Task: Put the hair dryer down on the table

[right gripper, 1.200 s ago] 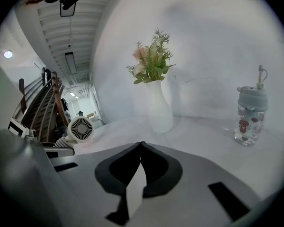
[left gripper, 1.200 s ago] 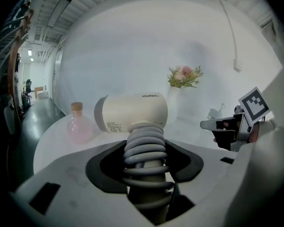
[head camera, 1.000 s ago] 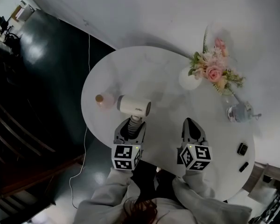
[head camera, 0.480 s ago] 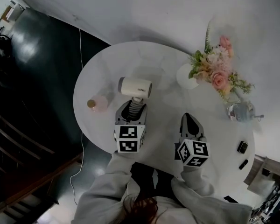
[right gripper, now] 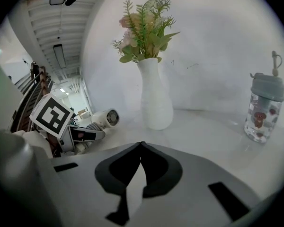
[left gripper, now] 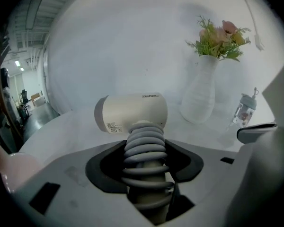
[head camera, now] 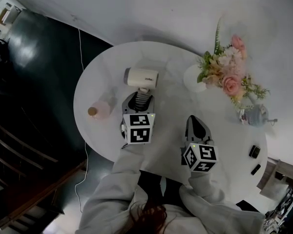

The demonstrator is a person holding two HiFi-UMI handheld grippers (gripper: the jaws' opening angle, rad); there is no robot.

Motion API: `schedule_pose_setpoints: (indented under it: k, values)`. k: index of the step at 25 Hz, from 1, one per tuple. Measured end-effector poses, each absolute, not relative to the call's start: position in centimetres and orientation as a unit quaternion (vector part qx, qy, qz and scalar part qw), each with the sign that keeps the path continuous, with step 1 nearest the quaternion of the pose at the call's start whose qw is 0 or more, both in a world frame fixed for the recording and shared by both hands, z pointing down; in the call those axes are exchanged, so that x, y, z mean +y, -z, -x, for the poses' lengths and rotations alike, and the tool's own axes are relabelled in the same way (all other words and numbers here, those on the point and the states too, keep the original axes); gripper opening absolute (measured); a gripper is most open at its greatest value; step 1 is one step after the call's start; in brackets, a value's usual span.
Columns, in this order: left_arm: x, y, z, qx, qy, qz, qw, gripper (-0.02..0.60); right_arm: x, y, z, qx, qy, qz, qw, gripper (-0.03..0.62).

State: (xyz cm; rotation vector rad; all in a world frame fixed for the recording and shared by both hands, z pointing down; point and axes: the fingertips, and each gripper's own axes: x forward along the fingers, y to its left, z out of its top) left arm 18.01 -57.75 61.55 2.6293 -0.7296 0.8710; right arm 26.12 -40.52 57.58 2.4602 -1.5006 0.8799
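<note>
Gripping the hair dryer (head camera: 141,77) by its handle, the left tool (head camera: 140,99) had both jaws pressed against the grey cord (left gripper: 145,159) coiled round that handle. The dryer's cream barrel lay crosswise just beyond the jaw tips, over the far left part of the round white desk (head camera: 168,112). Whether the barrel touched the desk could not be told from any view. A pink bottle (head camera: 100,110) with a brown cap stood to the left of the tool, near the desk's edge.

The right tool (head camera: 195,122) hung over the near middle of the desk, well apart from the dryer. Its jaws were narrow, meeting at the tips with nothing between them. Beyond it stood a white vase (head camera: 195,80) of pink flowers (head camera: 227,76), and to the right of the vase a clear bottle (head camera: 252,116) with a grey lid. Two small dark things (head camera: 254,153) lay near the desk's right edge, too small to identify.
</note>
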Motion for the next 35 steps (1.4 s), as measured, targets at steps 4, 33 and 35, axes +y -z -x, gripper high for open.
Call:
schedule_pose_setpoints:
  k: [4,33,35]
  values:
    - [-58.1,-62.5,-18.6,-0.248,-0.32,-0.905,0.131,0.229,-40.4,-57.6,-26.3,-0.495,-0.29,-0.816,0.069,0.049]
    - [-54.7,-60.5,-15.7,-0.243,-0.319,-0.909,0.115,0.324,-37.6,-55.8,-24.5,-0.527,-0.288,-0.797,0.056,0.049]
    - [-53.8,-60.2,-14.9,-0.242,-0.316,-0.909,0.126,0.324,-37.2,-55.4,-24.2,-0.532,-0.283,-0.796,0.055,0.049]
